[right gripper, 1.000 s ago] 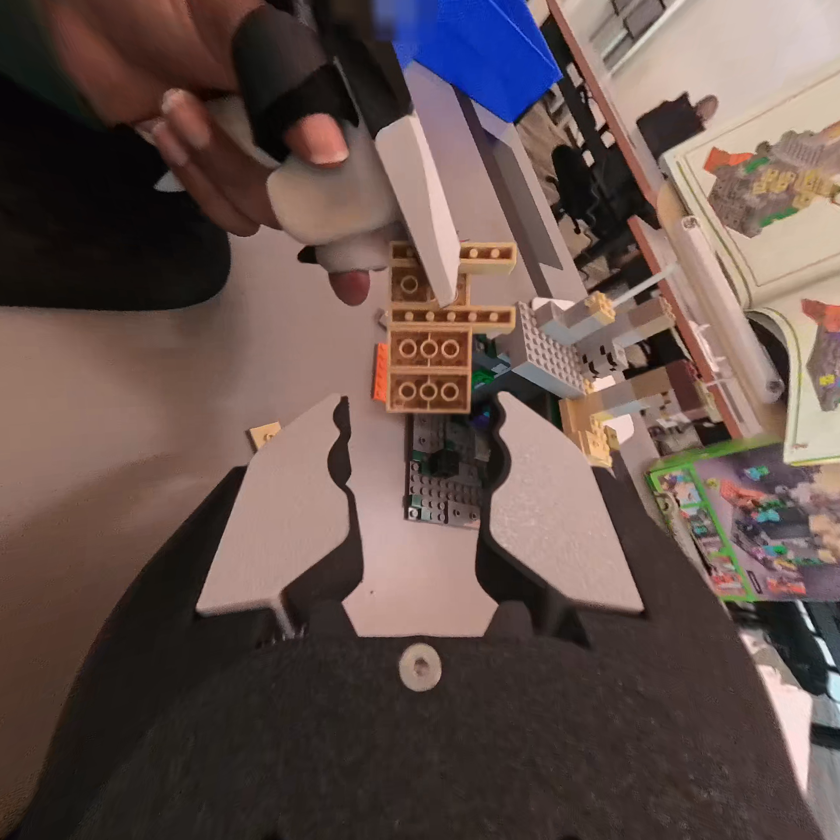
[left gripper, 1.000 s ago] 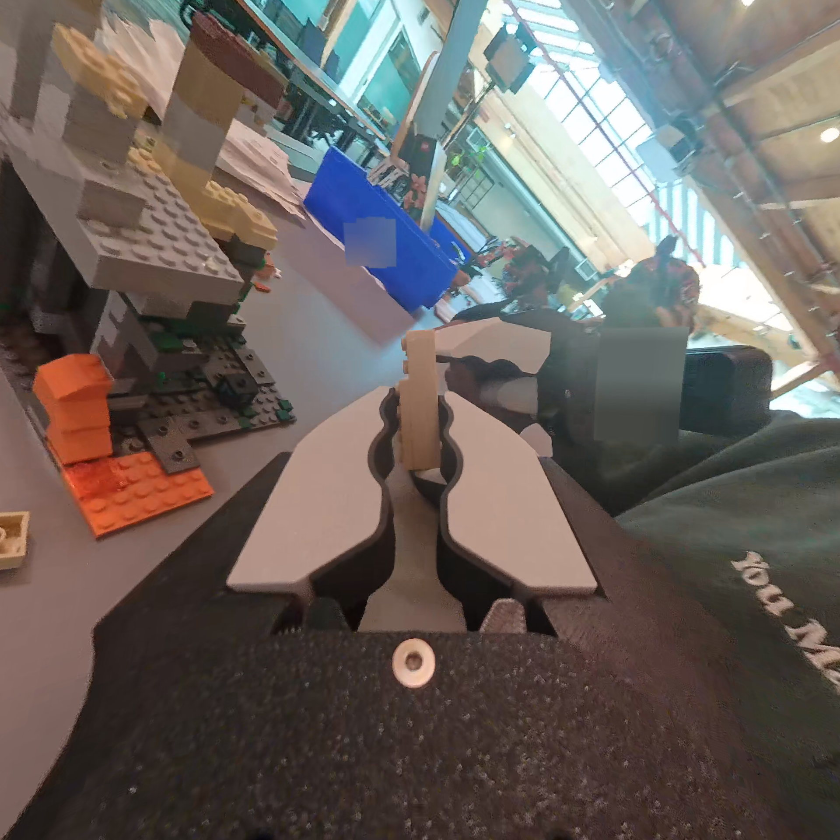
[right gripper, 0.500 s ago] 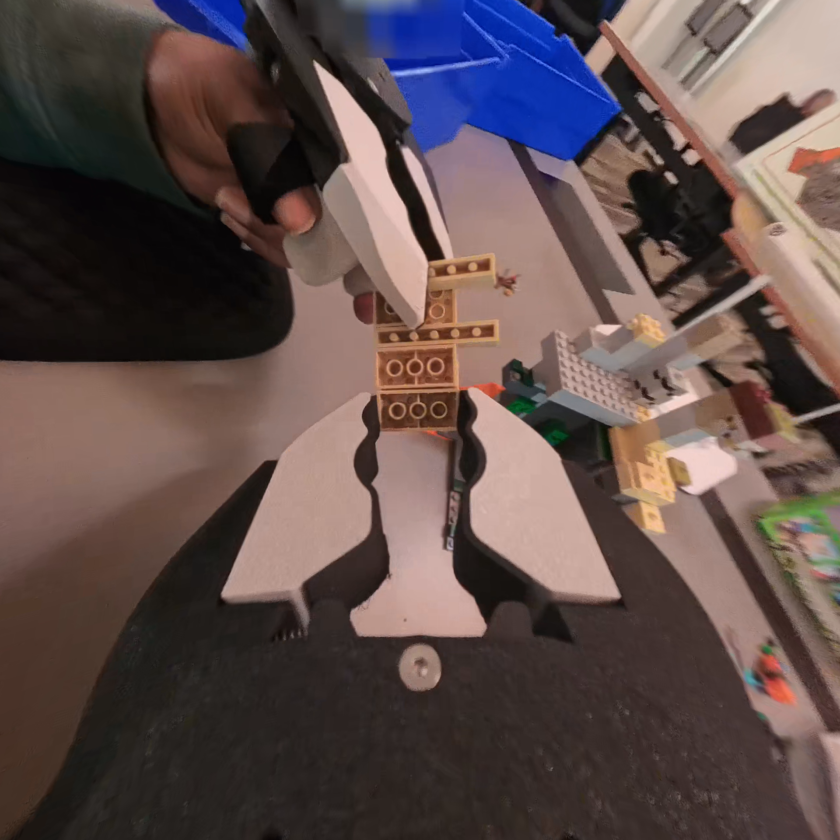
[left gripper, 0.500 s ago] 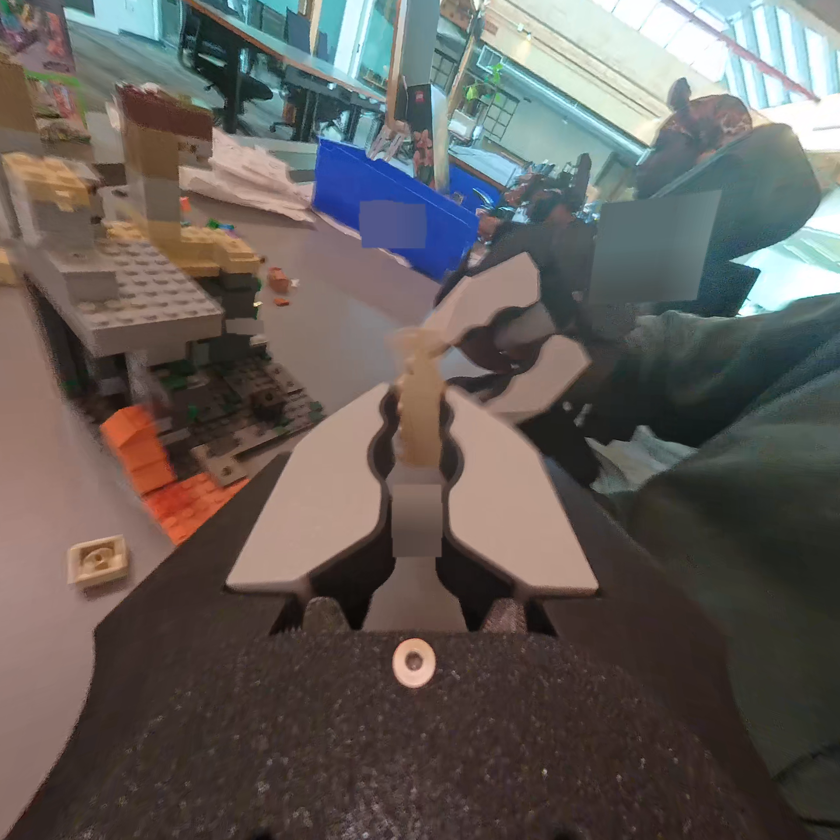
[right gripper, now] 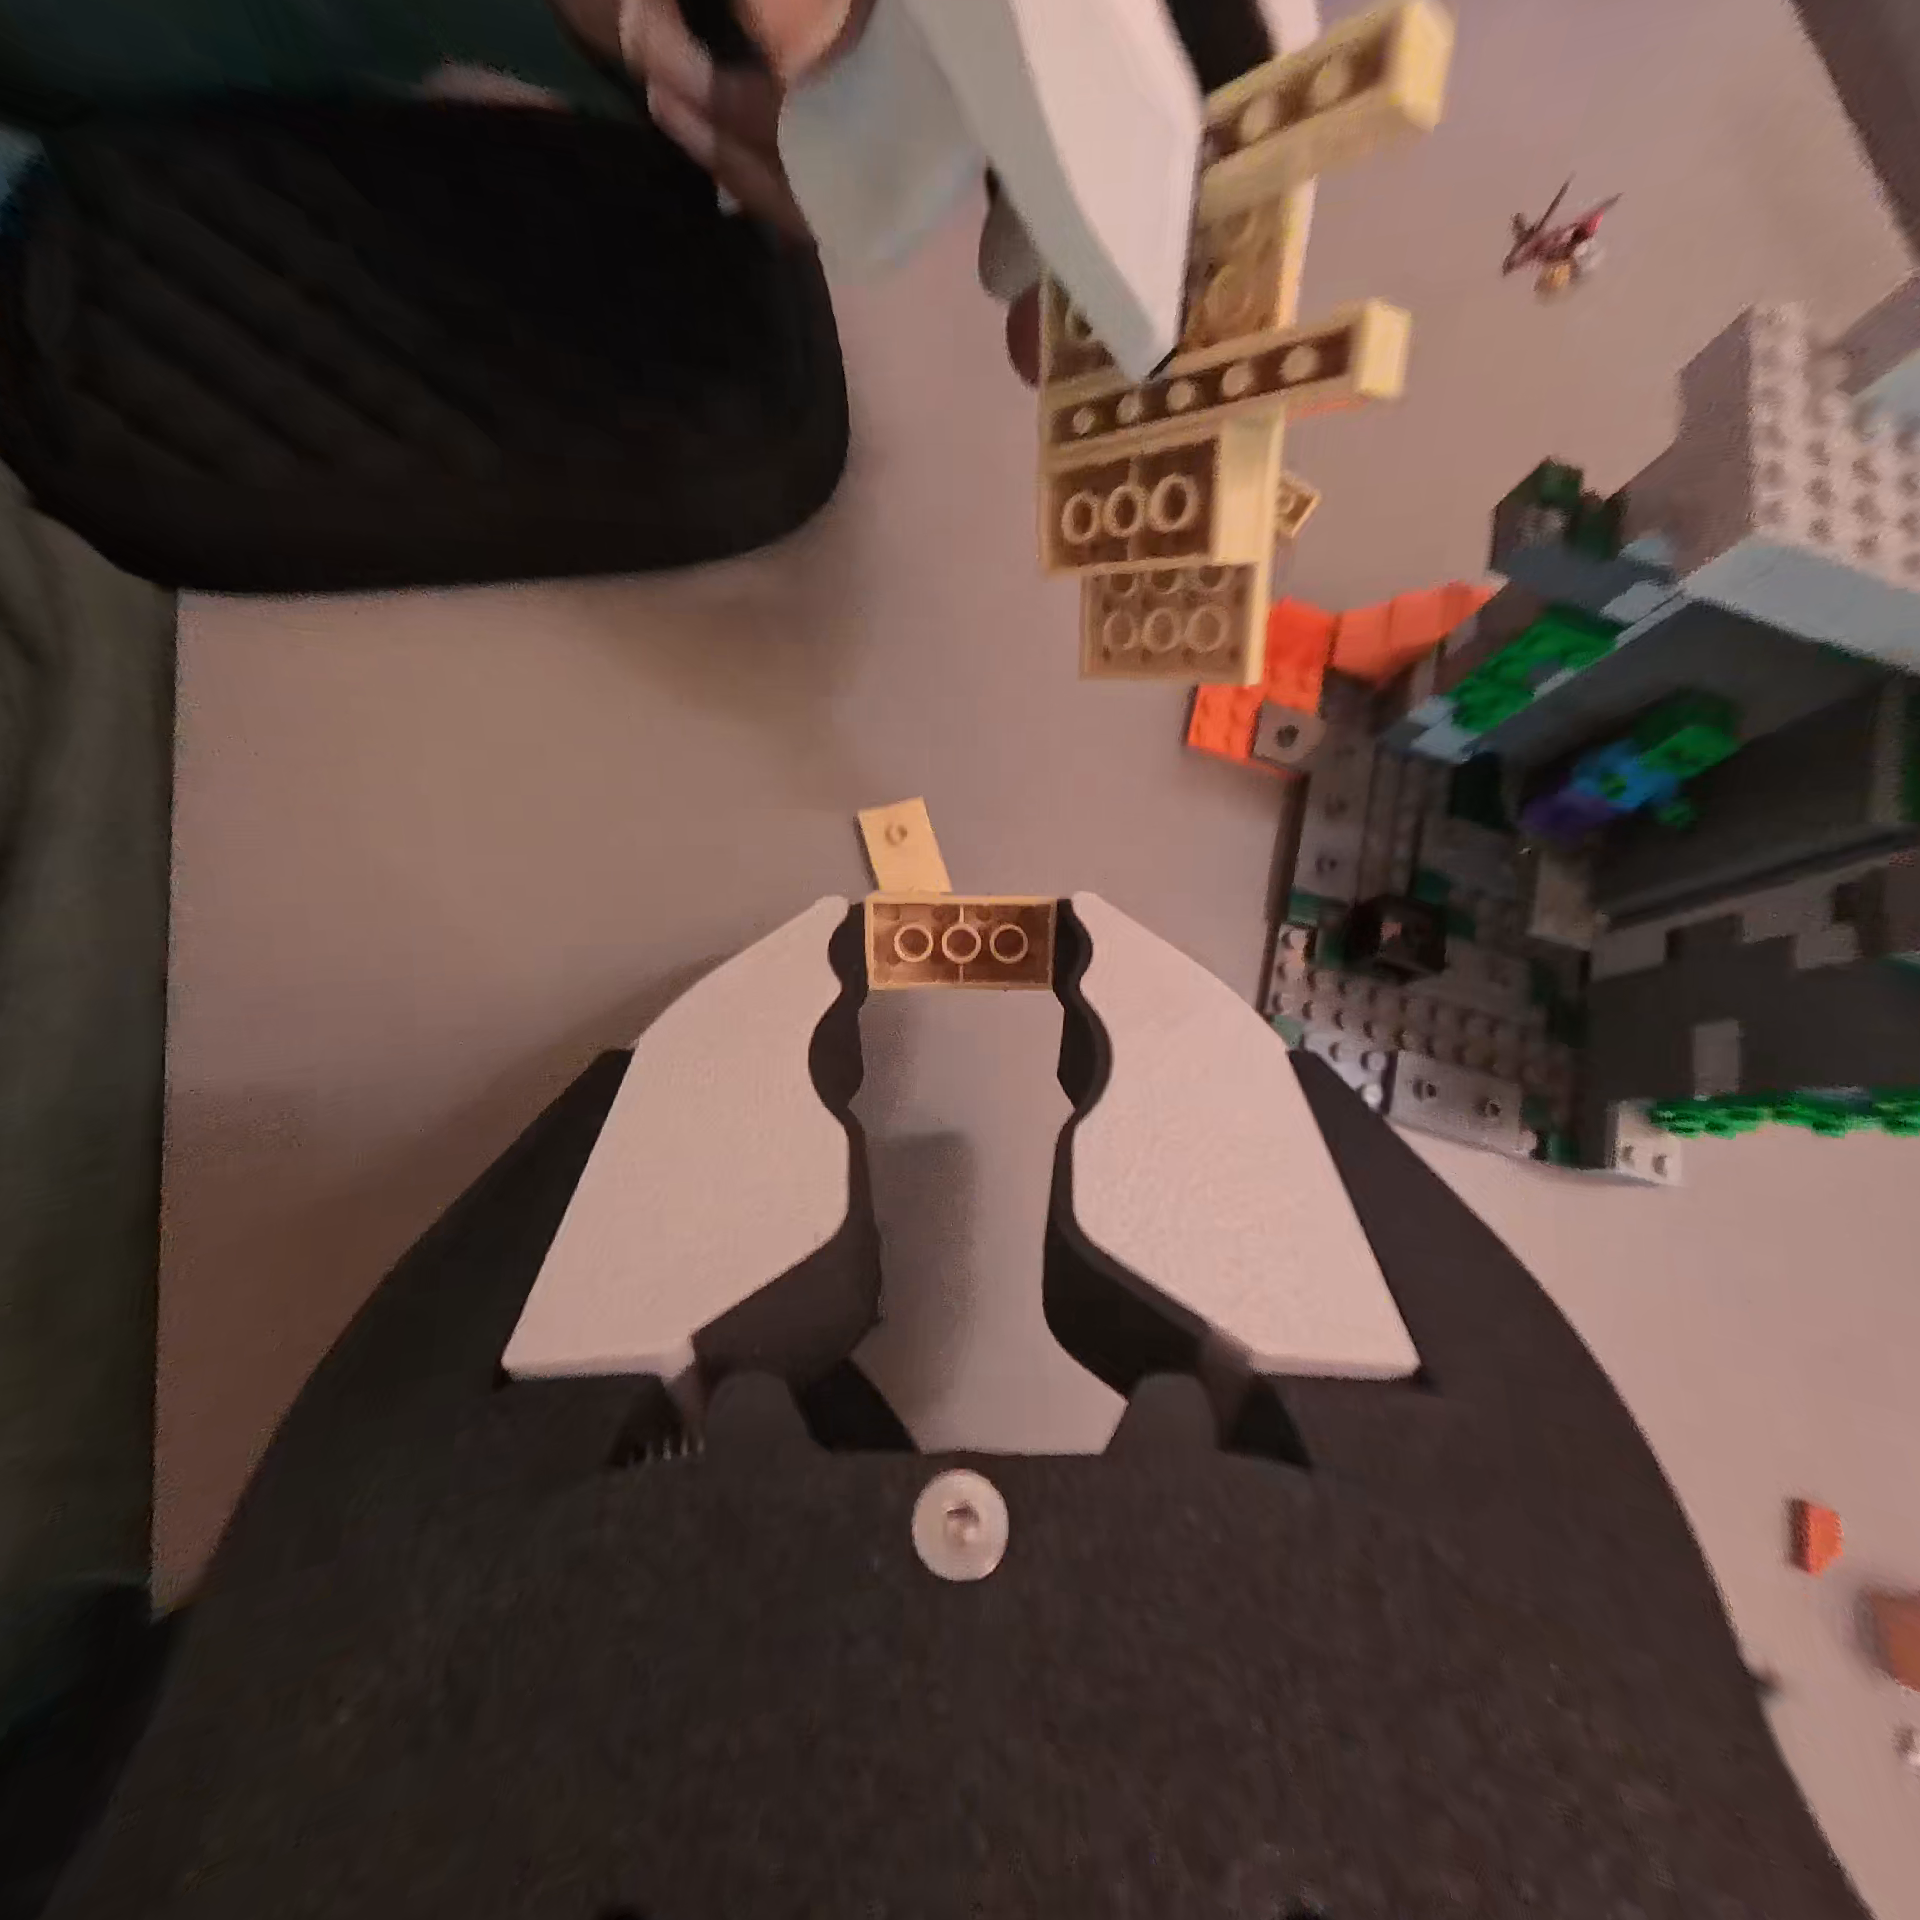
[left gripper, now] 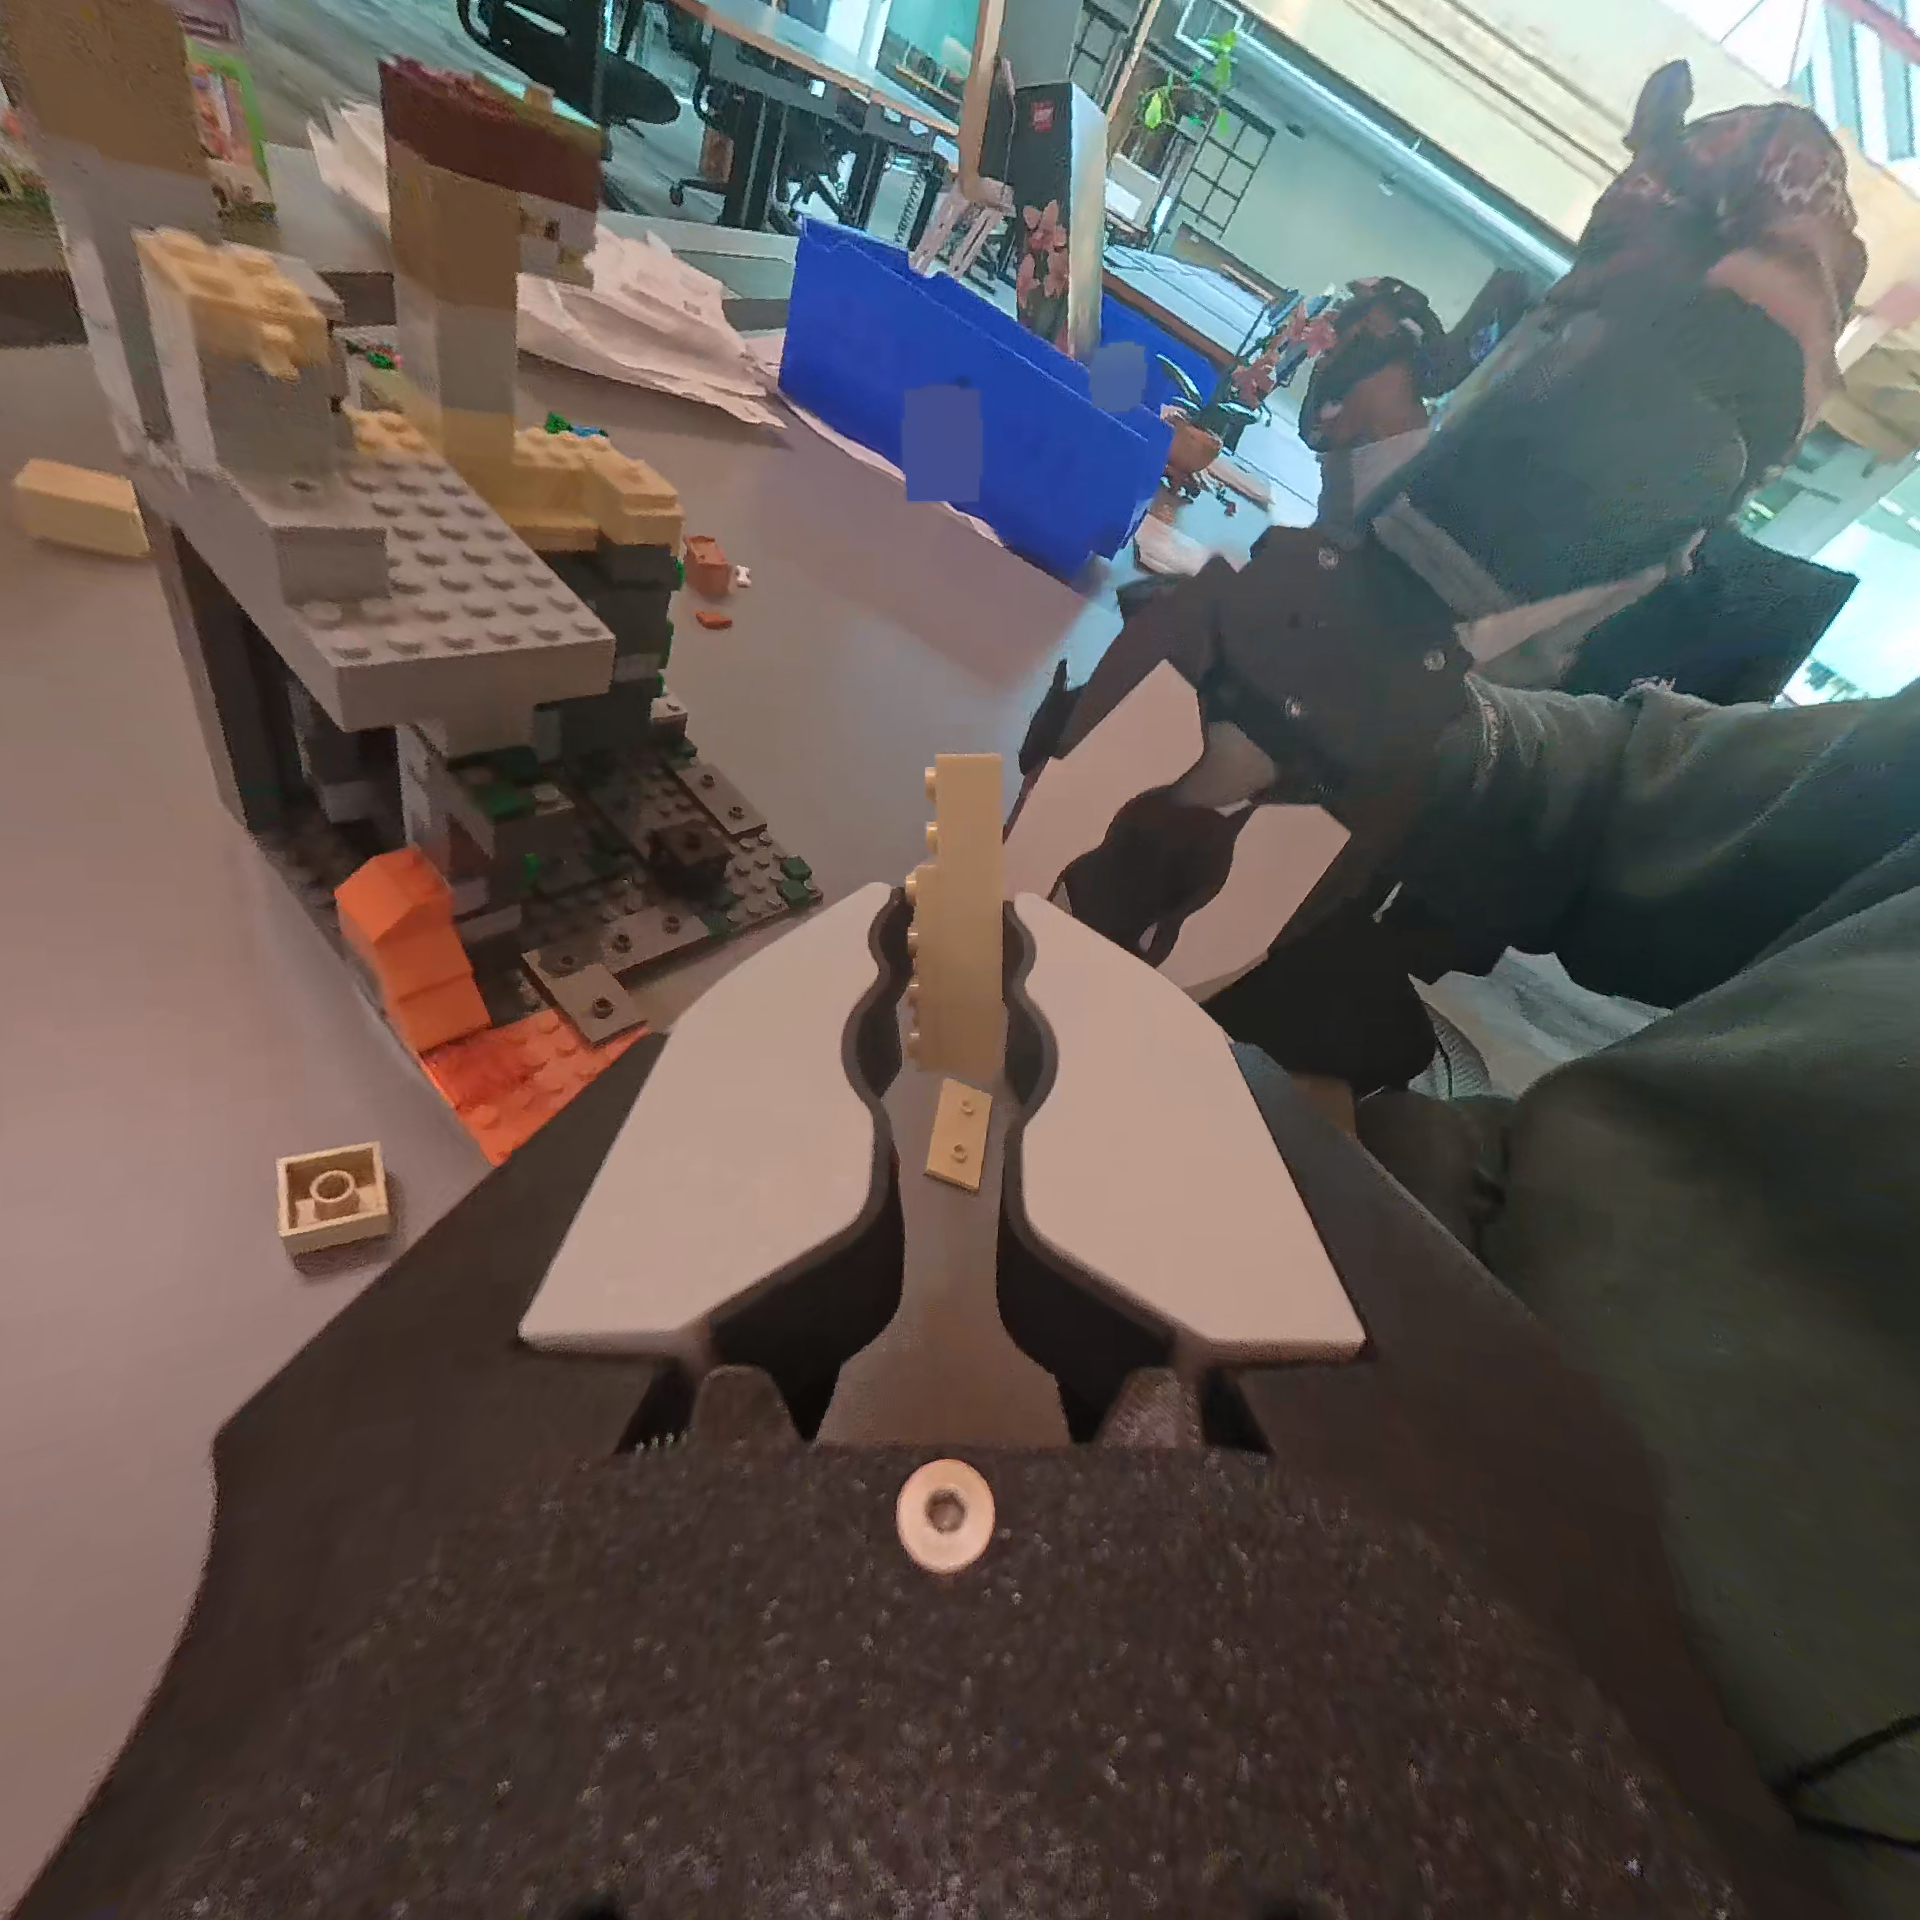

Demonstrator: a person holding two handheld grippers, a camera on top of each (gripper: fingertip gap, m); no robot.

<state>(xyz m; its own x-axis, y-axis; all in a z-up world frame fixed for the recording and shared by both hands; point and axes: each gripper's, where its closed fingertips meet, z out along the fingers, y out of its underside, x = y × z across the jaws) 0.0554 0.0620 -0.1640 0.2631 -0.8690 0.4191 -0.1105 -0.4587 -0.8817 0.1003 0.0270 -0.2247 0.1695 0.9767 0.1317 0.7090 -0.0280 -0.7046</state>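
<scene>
Left tool (left gripper: 954, 914) grips a tan assembly (left gripper: 961, 925); right tool (right gripper: 961, 940) clamps a tan brick (right gripper: 961, 943) above the bench (right gripper: 520, 779).

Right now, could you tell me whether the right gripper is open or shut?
Shut on a tan brick: the right gripper has its fingertips pressed against the brick's two ends above the table.

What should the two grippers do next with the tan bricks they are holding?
Probably set the tan brick, clamped in the right hand-held gripper, down on the grey table. It is apart from the tan assembly in the left hand-held gripper.
</scene>
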